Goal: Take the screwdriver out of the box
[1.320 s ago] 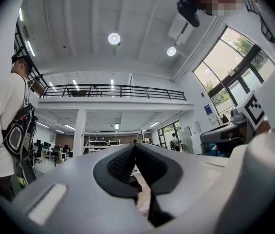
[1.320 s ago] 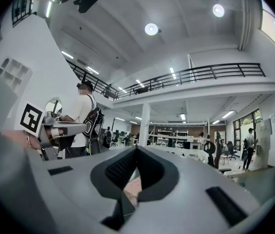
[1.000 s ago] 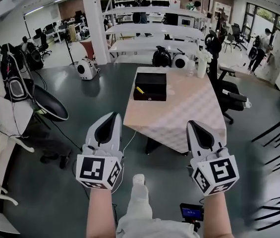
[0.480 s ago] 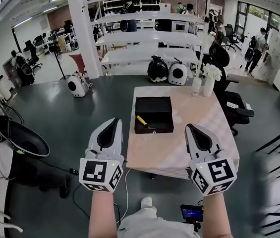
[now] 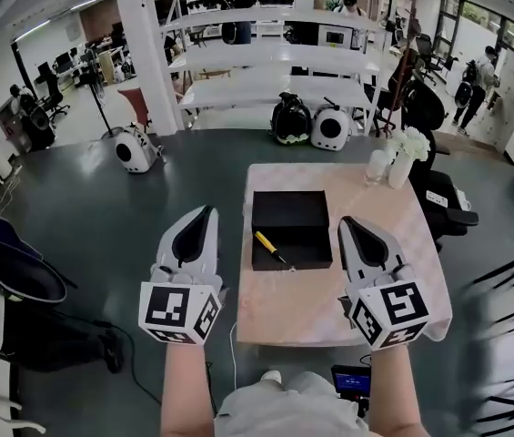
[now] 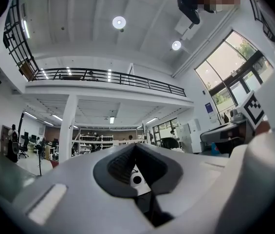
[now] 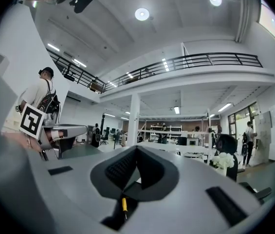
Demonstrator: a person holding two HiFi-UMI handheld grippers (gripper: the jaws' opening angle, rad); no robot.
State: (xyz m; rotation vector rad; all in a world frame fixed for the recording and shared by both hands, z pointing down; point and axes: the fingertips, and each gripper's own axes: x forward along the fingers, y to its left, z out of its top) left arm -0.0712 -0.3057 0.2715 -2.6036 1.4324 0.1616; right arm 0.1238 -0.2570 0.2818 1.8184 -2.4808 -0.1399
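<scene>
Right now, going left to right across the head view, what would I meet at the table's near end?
left gripper → screwdriver → right gripper

Matt black box (image 5: 291, 209), cloth-covered table (image 5: 375, 276), smooth faintly glossy floor (image 5: 102, 217)

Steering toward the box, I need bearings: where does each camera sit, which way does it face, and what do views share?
Head view: on the person's head, looking steeply down at the pale checked table, open black box and yellow-handled screwdriver; forearms, left gripper and right gripper show.
Left gripper view: on that gripper, facing roughly level toward the white pillar; its shut jaws show.
Right gripper view: same, on the right gripper; shut jaws.
Shared: screwdriver, in head and right gripper views.
</scene>
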